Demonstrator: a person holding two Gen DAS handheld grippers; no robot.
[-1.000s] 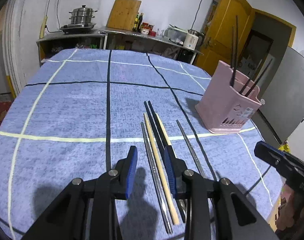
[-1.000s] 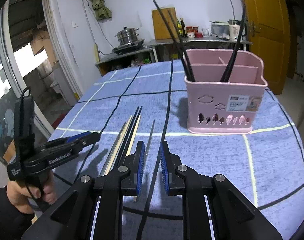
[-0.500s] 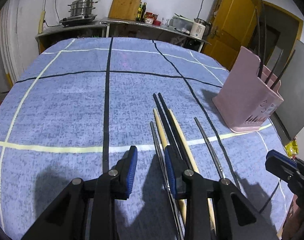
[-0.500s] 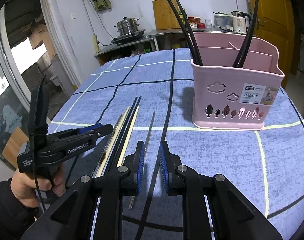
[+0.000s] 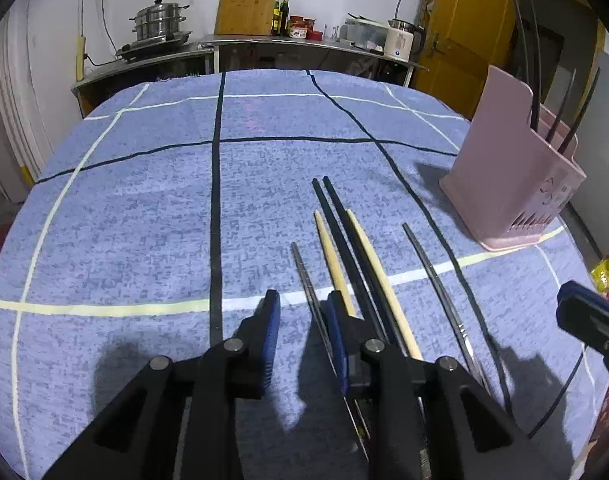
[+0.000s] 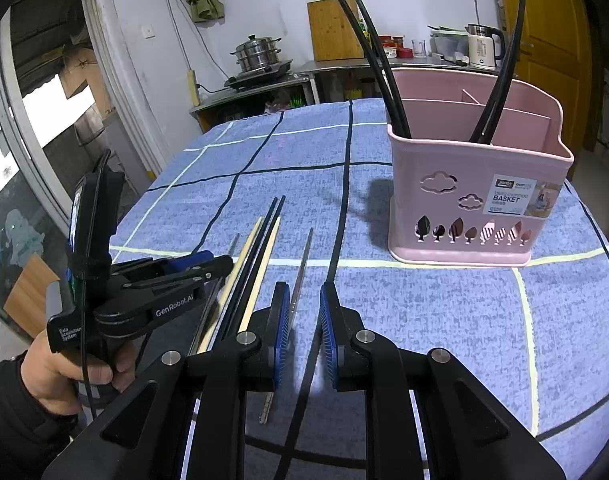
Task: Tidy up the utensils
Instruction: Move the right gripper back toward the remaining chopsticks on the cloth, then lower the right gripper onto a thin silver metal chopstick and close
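Four black chopsticks (image 6: 388, 68) stood in the pink basket (image 6: 476, 200); six more sticks (image 5: 344, 248) lay on the tabletop (image 5: 144, 208). The left gripper (image 5: 302, 312), fingers just narrowing, and the right gripper (image 6: 304, 312) held nothing, gaps open.

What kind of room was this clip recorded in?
Most likely a home kitchen or dining room: a steamer pot on a stove, a kettle and bottles on a metal counter, and a cloth-covered table with chopsticks.

Tablecloth (image 5: 144, 208): matt woven cloth, blue. Basket (image 6: 476, 184): smooth pink plastic, paper label. Chopsticks: two pale wood (image 5: 332, 256), two glossy black (image 5: 344, 236), two brushed metal (image 5: 432, 264).
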